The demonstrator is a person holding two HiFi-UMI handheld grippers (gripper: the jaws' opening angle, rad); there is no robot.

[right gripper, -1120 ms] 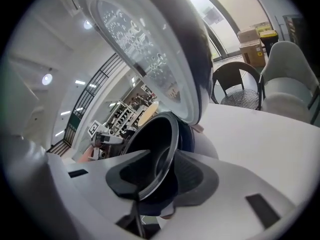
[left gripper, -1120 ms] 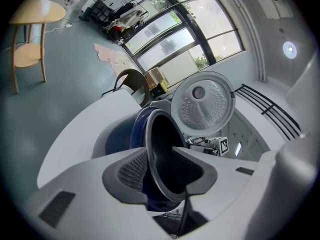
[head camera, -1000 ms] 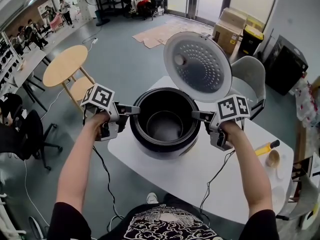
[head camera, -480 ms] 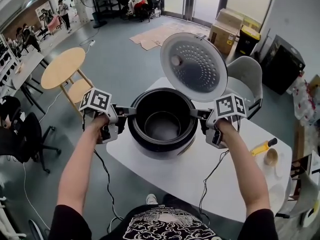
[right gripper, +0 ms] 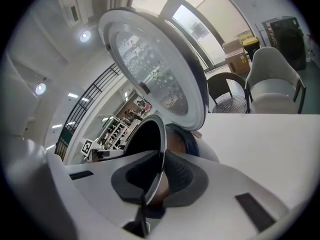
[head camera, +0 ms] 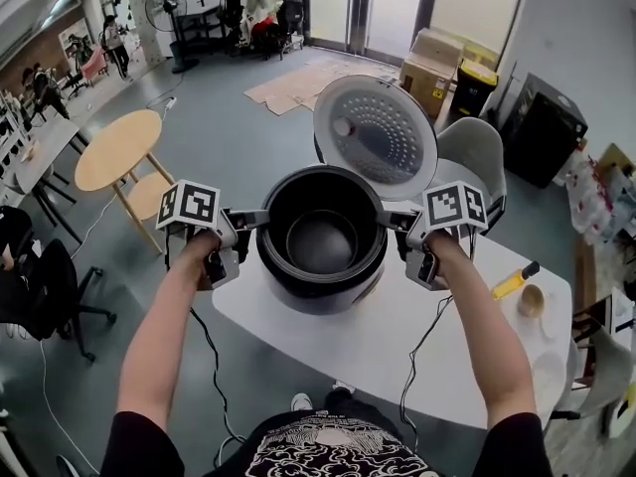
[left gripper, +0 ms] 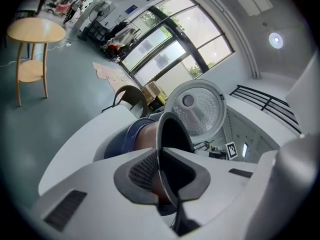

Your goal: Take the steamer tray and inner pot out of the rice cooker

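White counter [head camera: 383,351] under open rice cooker [head camera: 320,294], lid [head camera: 376,135] tipped back. Dark inner pot [head camera: 320,242] partly risen from cooker body. Left hand-held gripper [head camera: 253,219] pinching pot's left rim; right hand-held gripper [head camera: 394,223] pinching right rim.

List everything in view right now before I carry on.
inner pot: one, black inside, in the rice cooker, rim clamped on both sides
rice cooker: one, white, mid table
lid: one, silvery, raised behind the pot
table: one, white, under the cooker
round table: one, wooden, floor at left
chair: one, pale grey, behind the table
yellow-handled tool: one, yellow, table's right end
cup: one, tan, beside the tool
left gripper: one, white, shut on pot's left rim
right gripper: one, white, shut on pot's right rim
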